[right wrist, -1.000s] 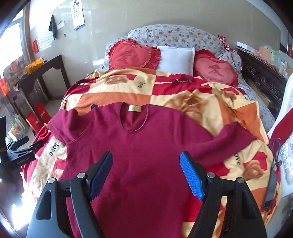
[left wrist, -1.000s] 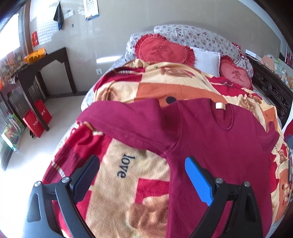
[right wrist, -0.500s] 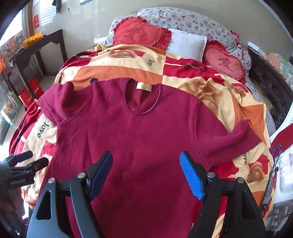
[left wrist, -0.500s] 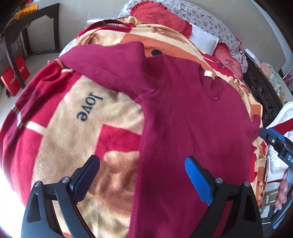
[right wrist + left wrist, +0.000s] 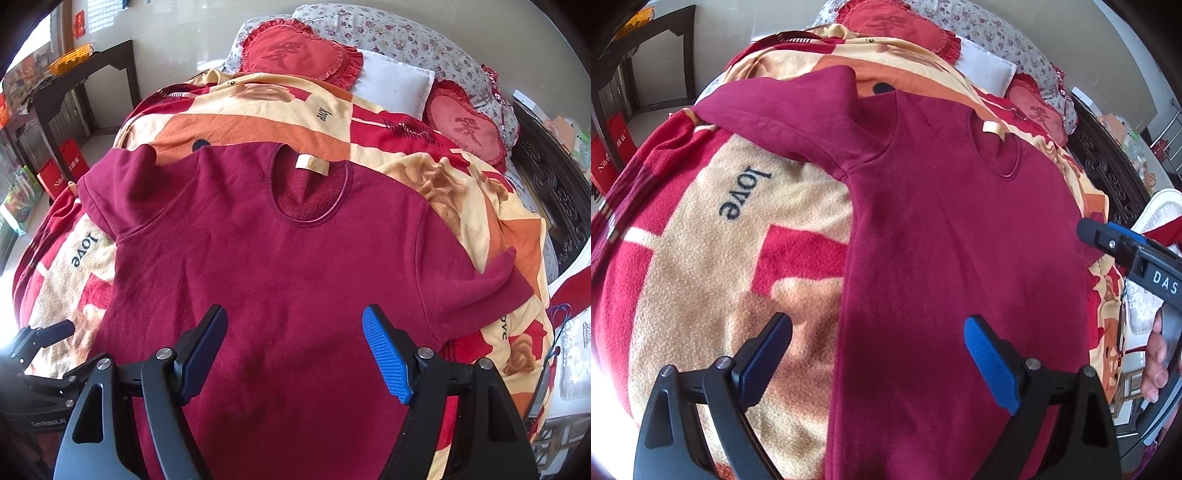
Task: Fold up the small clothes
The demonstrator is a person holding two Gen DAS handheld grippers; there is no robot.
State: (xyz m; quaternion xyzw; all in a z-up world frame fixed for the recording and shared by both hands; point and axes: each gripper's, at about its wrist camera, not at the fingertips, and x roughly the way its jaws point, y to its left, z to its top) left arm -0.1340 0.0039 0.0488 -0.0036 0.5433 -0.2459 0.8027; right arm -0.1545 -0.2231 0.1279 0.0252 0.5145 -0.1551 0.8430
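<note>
Maroon sweatshirt (image 5: 280, 266) lies spread flat, unfolded, on the bed's blanket (image 5: 701, 258); left gripper (image 5: 877, 354) and right gripper (image 5: 295, 347) hover, jaws wide, empty; every fold remains

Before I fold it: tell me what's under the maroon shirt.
The maroon shirt lies flat on the red, orange and cream blanket, which shows all round it. The blanket's pattern beneath the shirt is covered; whether anything else lies there cannot be seen.
</note>
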